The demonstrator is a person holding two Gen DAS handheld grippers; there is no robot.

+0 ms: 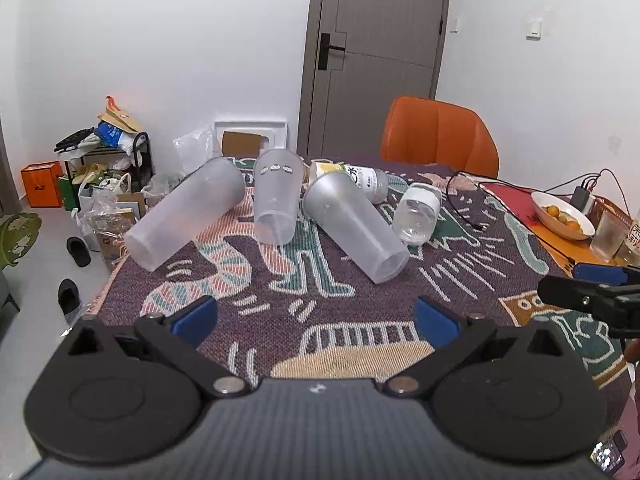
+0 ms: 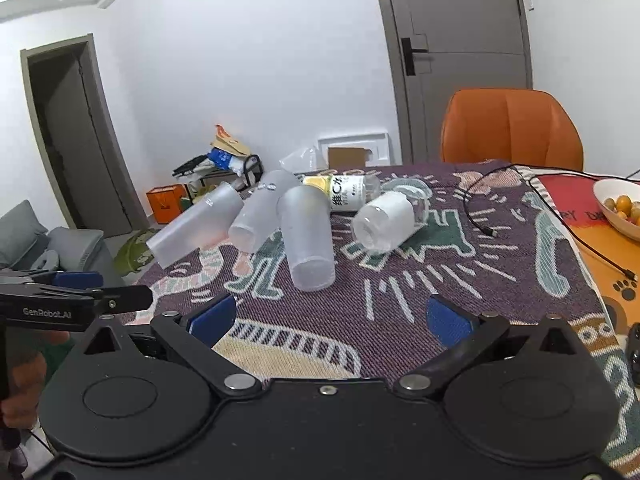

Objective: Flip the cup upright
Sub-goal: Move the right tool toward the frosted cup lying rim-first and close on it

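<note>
Three frosted plastic cups lie on their sides on the patterned tablecloth: a left cup [image 1: 184, 214] [image 2: 196, 224], a middle cup [image 1: 278, 196] [image 2: 260, 212] and a right cup [image 1: 354, 226] [image 2: 308, 236]. My left gripper [image 1: 316, 316] is open and empty, low over the cloth in front of the cups. My right gripper [image 2: 332, 316] is open and empty, also short of the cups. Each gripper shows at the edge of the other's view, the right one [image 1: 588, 292] and the left one [image 2: 80, 296].
A labelled bottle [image 1: 356, 178] [image 2: 344, 190] and a clear jar [image 1: 418, 214] [image 2: 390, 216] lie behind the cups. A black cable [image 1: 472, 200], a bowl of oranges [image 1: 562, 214] and a glass [image 1: 608, 236] sit at the right. An orange chair [image 1: 438, 136] stands behind the table.
</note>
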